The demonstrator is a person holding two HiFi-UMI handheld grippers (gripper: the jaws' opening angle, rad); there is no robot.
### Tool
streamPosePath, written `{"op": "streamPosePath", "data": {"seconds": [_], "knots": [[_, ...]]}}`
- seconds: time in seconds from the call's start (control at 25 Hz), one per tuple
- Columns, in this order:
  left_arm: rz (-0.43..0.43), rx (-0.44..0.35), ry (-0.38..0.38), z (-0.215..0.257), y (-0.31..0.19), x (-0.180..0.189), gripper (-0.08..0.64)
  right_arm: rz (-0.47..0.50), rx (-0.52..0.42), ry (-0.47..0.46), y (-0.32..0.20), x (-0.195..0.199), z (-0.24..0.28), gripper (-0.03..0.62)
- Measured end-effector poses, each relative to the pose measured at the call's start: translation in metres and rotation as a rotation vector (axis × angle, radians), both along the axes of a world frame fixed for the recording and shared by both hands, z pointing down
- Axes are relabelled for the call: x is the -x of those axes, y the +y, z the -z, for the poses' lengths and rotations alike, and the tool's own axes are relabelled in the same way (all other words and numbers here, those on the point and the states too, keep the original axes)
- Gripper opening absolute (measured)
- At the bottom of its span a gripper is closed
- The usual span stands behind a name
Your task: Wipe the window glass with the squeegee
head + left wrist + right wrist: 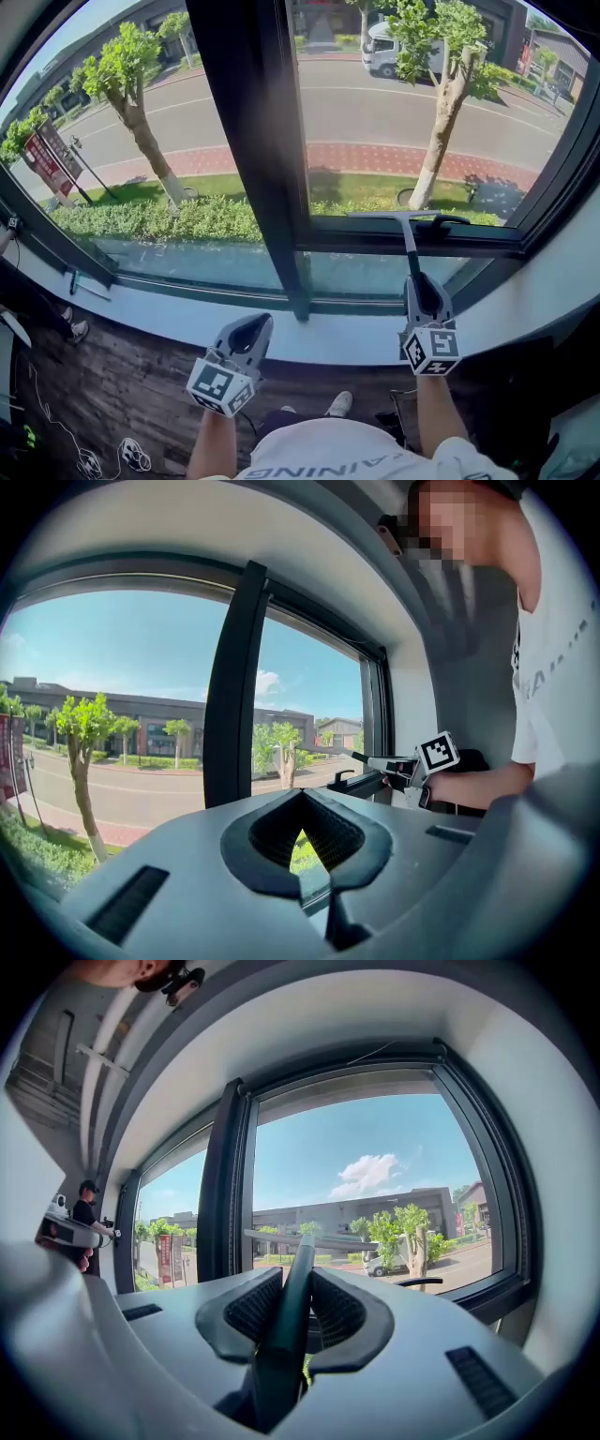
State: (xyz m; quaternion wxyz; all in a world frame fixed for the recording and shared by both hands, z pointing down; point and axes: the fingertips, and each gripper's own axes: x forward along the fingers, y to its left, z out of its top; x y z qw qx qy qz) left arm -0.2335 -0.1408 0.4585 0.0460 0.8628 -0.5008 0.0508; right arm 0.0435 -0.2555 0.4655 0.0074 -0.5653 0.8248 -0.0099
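Street, trees and a parked truck show beyond the window glass [394, 122]; indoors a white sill [356, 337] runs under the dark frame.

Head view: the right gripper [422, 286] clamps the squeegee [409, 246] by its stem. The T-head lies low on the right pane, just above the bottom rail and near the window handle [452, 221]. The left gripper [248, 330] hangs over the sill, left of the mullion [248, 141], well apart from the tool.

Left gripper view: the jaws are pressed together at the tips with nothing between them. Only greenery shows through the small gap behind the tips.

Right gripper view: the jaws pinch the dark stem, which runs up the centre to the blade [309, 1239], a thin horizontal bar across the pane. Whether the rubber edge touches the glass cannot be told.

Judgement: the step in hand is a wipe stroke on the right pane. To do it well:
- keep the blade flat and level with even pressure
- overlap adjacent passes
- steer the head clear of the window handle, the likeliest snag
- keep the grip firm so the stem does not twist in the jaws

Squeegee appearance: slim dark stem, long narrow grey crossbar, light build.
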Motion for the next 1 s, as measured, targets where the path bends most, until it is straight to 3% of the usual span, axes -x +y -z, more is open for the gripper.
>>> {"op": "streamPosePath", "data": {"seconds": [0.28, 0.6, 0.84, 1.0], "knots": [[0.028, -0.001, 0.021, -0.014, 0.039, 0.0, 0.015, 0.077, 0.001, 0.006, 0.028, 0.015, 0.013, 0.098], [0.107, 0.003, 0.057, -0.02, 0.116, 0.035, 0.015, 0.163, 0.0, 0.019, 0.077, 0.049, 0.039, 0.098], [0.085, 0.004, 0.057, -0.02, 0.187, 0.018, 0.015, 0.167, 0.023, -0.009, 0.149, 0.042, 0.038, 0.098], [0.047, 0.031, 0.074, -0.036, 0.231, -0.007, 0.015, 0.124, 0.061, -0.028, 0.2, 0.013, 0.029, 0.098]]}}
